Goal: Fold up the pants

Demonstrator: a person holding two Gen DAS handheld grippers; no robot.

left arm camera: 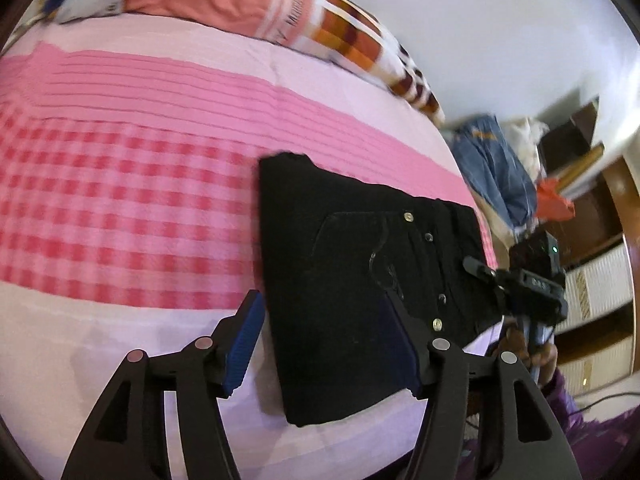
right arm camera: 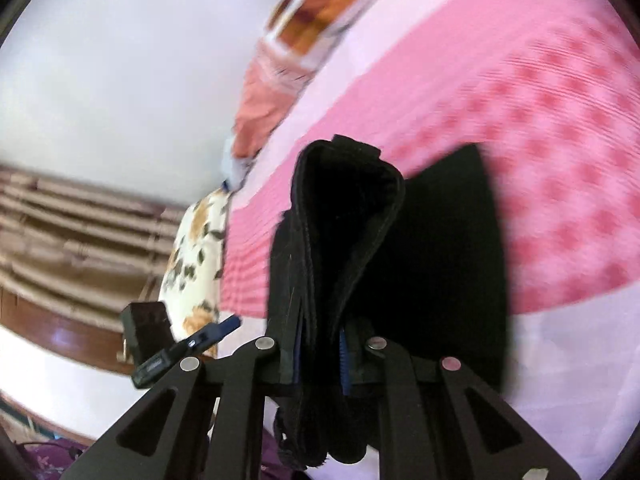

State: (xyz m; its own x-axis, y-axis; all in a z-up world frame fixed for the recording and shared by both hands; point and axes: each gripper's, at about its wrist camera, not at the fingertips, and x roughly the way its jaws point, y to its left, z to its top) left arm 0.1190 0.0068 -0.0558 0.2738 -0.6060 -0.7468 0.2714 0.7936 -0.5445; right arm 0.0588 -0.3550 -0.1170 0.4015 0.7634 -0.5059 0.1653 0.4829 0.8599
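Observation:
The black pants [left arm camera: 360, 272] lie folded into a compact rectangle on the pink checked bedspread [left arm camera: 120, 184], waistband buttons facing up. My left gripper [left arm camera: 324, 340] is open and empty, hovering over the near left edge of the pants, one blue pad beside the cloth and one over it. My right gripper [right arm camera: 320, 344] is shut on the thick folded edge of the pants [right arm camera: 344, 232], which stands up between its fingers. The right gripper also shows in the left wrist view [left arm camera: 480, 272] at the pants' right edge.
A salmon and orange checked blanket [left arm camera: 248, 4] lies along the far side of the bed. A pile of blue denim and other clothes [left arm camera: 496, 168] sits off the bed's right side, near wooden furniture [left arm camera: 600, 240]. A floral pillow [right arm camera: 196, 256] lies at the bed's edge.

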